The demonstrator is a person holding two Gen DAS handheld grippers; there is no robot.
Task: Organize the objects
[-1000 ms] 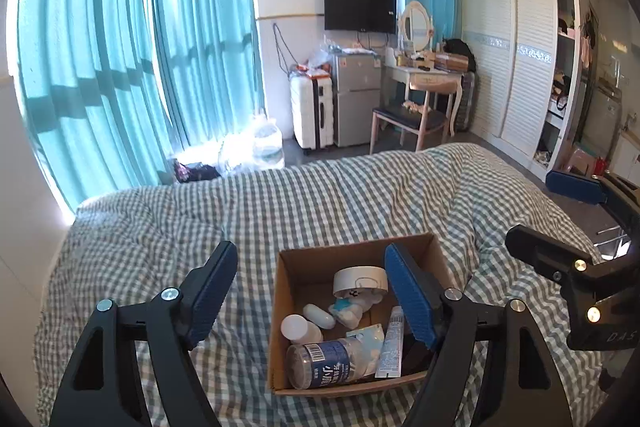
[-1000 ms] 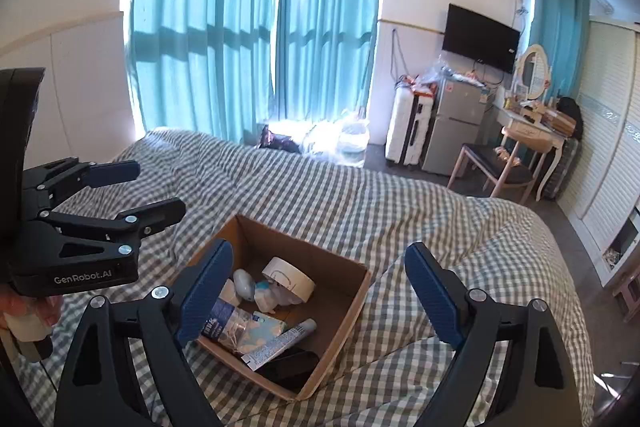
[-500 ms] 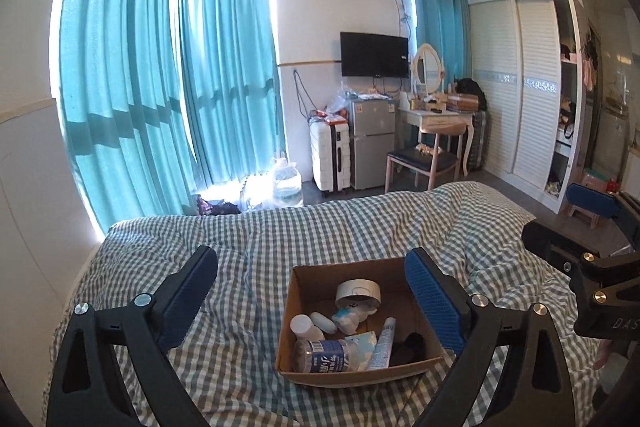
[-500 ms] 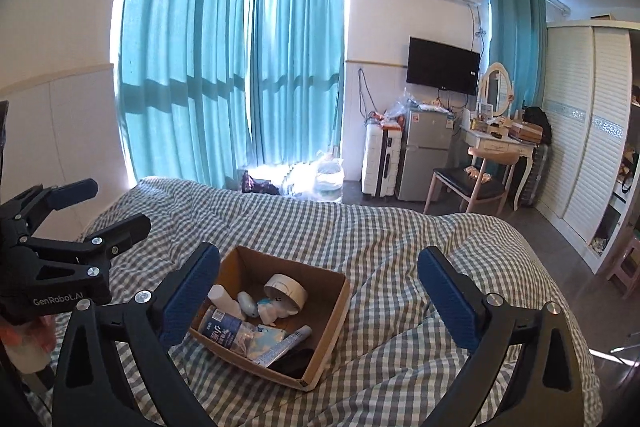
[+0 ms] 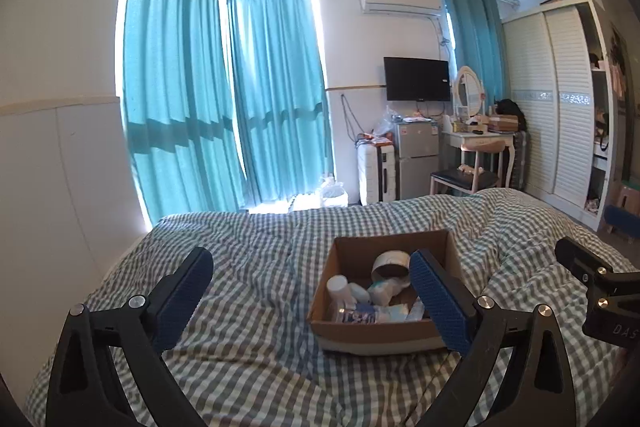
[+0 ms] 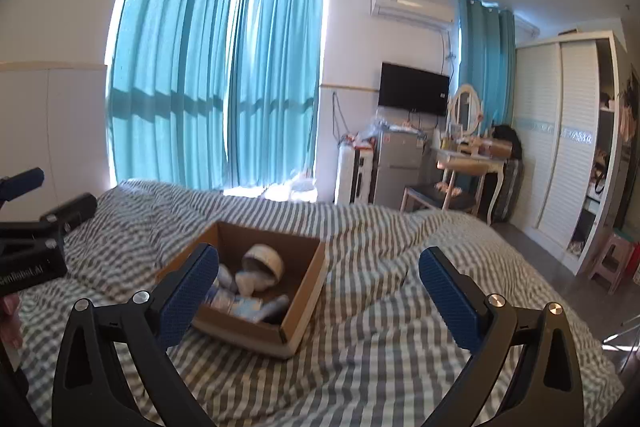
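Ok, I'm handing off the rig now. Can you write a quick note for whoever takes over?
Left gripper: open, empty, jaws just opened wider.
Right gripper: open, empty, jaws also just opened.
Brown cardboard box sits on the grey checked bed cover, holding a roll of white tape, a white-capped bottle and other small toiletries.
Done: nothing loose shows on the bed; items are boxed.
Left: cannot tell from these views; nothing is in hand.

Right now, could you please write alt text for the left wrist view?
An open cardboard box of toiletries sits on a gingham-covered bed, framed by the left tongs, wide open and empty. Teal curtains hang behind.
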